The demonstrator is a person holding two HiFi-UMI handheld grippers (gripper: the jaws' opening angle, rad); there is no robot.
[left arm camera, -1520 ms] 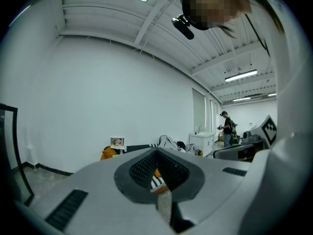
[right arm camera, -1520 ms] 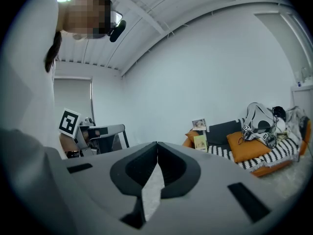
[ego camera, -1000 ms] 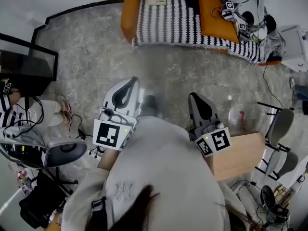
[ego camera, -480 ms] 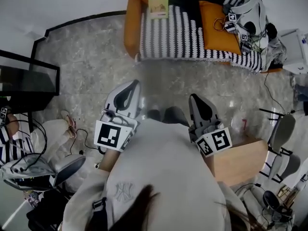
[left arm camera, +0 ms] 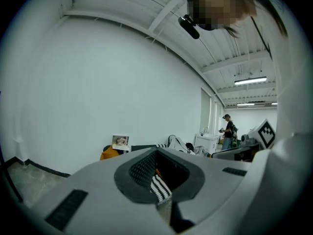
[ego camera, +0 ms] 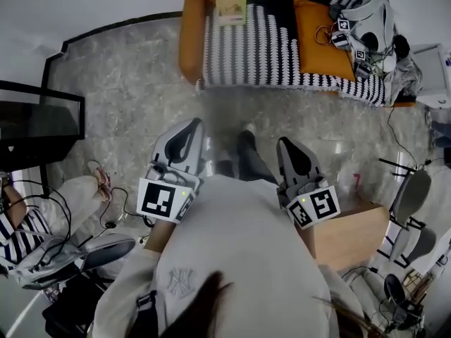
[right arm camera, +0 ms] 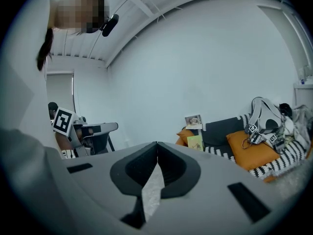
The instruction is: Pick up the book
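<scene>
Sofa (ego camera: 189,34) stands well ahead across the floor. The left hand-held gripper (ego camera: 195,124) and right hand-held gripper (ego camera: 282,144) are closed and empty. The book (ego camera: 230,5) lies untouched on the sofa; approach and grasp are not yet done.

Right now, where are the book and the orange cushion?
book (ego camera: 230,5), head view, middle of its green cover.
orange cushion (ego camera: 320,48), head view, middle of its top face.

Book (ego camera: 230,5) cover print too small to read, sofa (ego camera: 192,41) cut by top edge, wooden bench (ego camera: 356,231) partly hidden behind wearer's torso (ego camera: 239,259).
</scene>
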